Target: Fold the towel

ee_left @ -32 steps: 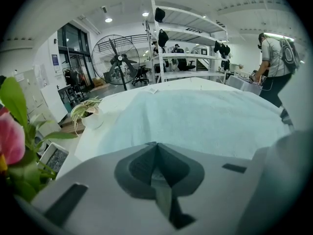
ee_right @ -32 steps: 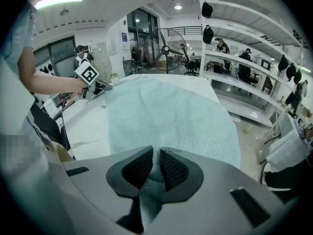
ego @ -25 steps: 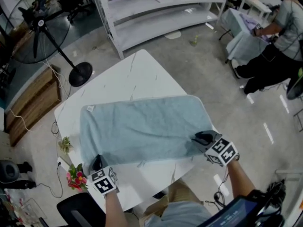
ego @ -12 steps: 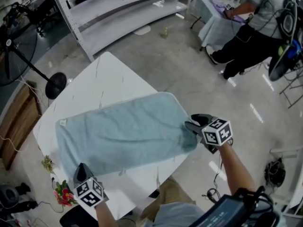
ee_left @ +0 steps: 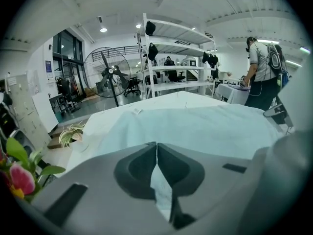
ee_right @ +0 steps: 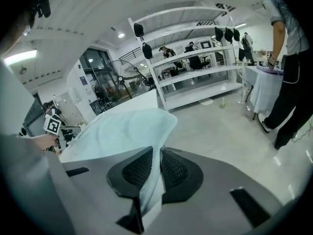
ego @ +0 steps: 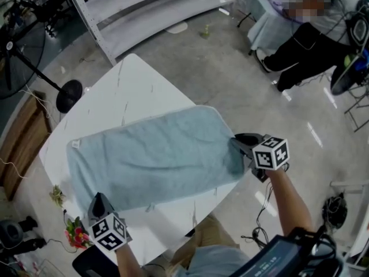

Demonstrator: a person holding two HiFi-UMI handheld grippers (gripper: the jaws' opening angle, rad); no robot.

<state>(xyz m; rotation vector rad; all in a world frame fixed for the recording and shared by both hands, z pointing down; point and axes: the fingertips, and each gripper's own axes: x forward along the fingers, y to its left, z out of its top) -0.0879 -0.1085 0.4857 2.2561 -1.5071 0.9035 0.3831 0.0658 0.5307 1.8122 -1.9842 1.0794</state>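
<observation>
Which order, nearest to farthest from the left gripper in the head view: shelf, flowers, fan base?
1. Flowers, beside the left gripper, lower left.
2. Fan base, floor, upper left.
3. Shelf, top, far side.

Looks like some lab or workshop space to me; bare polished grey concrete floor (ego: 242, 85), tall white metal shelving rack (ego: 150, 7), big black pedestal fan (ee_left: 108, 71); another person in black trousers (ego: 305, 45) stands at a cloth-draped table (ego: 262, 22) nearby
</observation>
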